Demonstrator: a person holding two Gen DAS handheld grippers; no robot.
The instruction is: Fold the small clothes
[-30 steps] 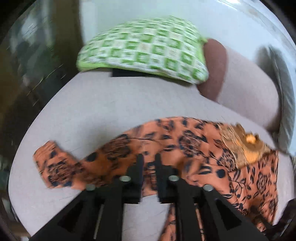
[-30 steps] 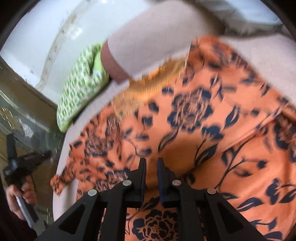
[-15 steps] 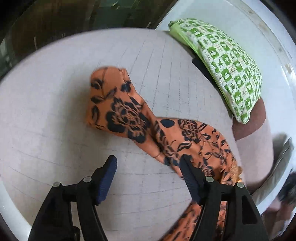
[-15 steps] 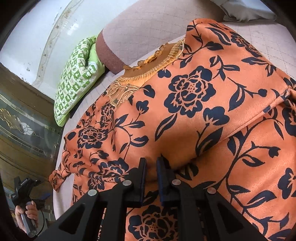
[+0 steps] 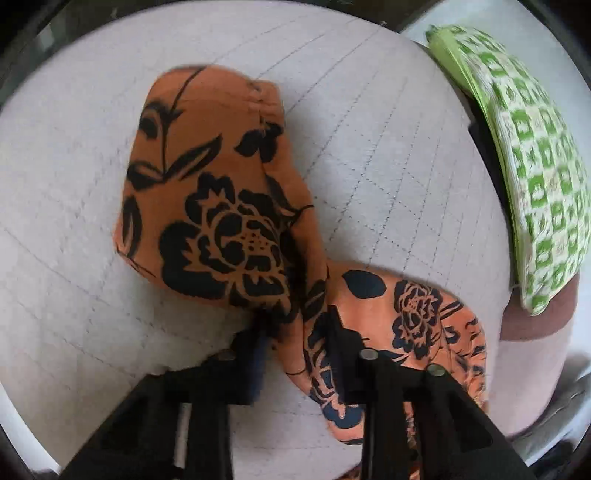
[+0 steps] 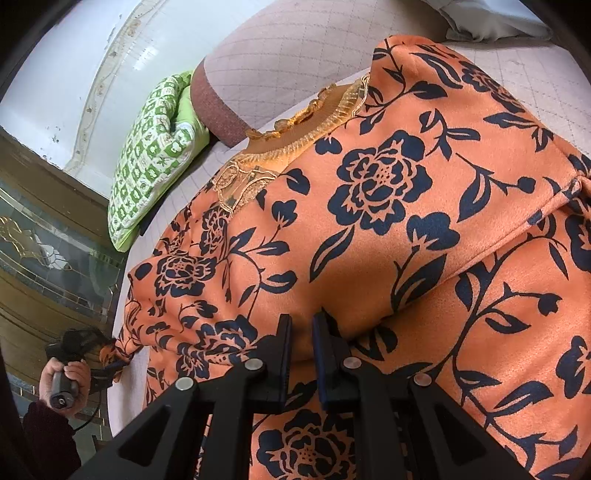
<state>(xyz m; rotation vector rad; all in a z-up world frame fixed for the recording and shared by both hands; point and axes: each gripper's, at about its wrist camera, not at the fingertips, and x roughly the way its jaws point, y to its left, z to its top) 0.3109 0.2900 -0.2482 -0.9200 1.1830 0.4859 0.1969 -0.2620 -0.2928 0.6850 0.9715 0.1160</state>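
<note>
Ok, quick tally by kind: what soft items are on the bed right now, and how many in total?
Orange floral garment: 1
Green checked cushion: 1
Beige bolster with brown end: 1
Grey pillow: 1
Total: 4

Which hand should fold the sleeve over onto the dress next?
Probably the left. The left gripper has just closed on the sleeve, so it could carry it over. The right gripper is pinching the middle of the dress, holding it down.

Orange garment (image 6: pixel 388 206) with dark floral print and gold-trimmed neckline, spread on a quilted bed (image 5: pixel 388 147); one sleeve (image 5: pixel 214 192) extended sideways.
</note>
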